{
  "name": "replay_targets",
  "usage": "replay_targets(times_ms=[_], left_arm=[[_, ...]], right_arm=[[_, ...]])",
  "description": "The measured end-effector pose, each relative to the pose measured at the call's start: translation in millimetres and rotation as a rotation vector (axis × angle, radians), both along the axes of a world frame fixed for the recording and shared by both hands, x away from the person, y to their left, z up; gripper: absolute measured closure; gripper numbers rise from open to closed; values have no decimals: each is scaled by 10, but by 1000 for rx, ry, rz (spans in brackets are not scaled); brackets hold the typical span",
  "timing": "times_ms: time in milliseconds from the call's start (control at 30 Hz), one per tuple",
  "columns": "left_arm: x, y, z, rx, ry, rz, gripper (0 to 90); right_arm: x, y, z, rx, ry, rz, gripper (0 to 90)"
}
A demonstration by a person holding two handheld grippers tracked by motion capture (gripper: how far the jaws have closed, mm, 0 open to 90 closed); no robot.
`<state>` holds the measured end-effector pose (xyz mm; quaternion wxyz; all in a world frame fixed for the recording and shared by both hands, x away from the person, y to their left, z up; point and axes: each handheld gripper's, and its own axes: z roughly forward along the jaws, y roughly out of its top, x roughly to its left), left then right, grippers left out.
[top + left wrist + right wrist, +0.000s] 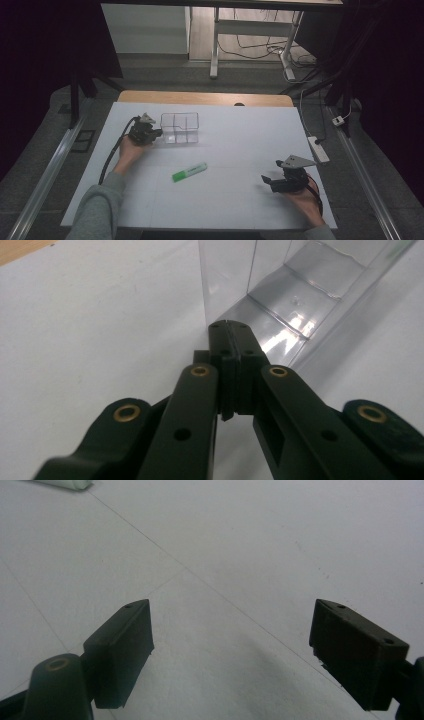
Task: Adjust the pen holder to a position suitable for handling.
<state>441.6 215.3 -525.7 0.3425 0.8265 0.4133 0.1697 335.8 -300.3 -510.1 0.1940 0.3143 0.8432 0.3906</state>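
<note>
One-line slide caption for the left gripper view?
Left gripper, jaws shut, tips at the near wall of a clear divided plastic box on the white table.

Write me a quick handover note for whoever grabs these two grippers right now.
Left gripper: fingers shut, tips at the near wall of the clear box, at its left end; whether they pinch the wall cannot be told.
Right gripper: open, holding nothing, low over the white table at its right front.
Green marker: lying loose mid-table, between the grippers, apart from both.
Done: nothing is in the box.
Left: likely pick up the marker with the right gripper and put it in the box while the left steadies it.
</note>
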Motion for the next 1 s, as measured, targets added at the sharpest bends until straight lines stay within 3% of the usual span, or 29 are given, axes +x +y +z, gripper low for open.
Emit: replay_targets(times_ms=[367, 1000], left_arm=[[107, -185, -4, 0, -4, -28, 887], [218, -631, 7, 18, -17, -120, 886]], right_arm=[[-17, -5, 1, 1, 2, -7, 172], [-102, -85, 9, 17, 0, -39, 177]])
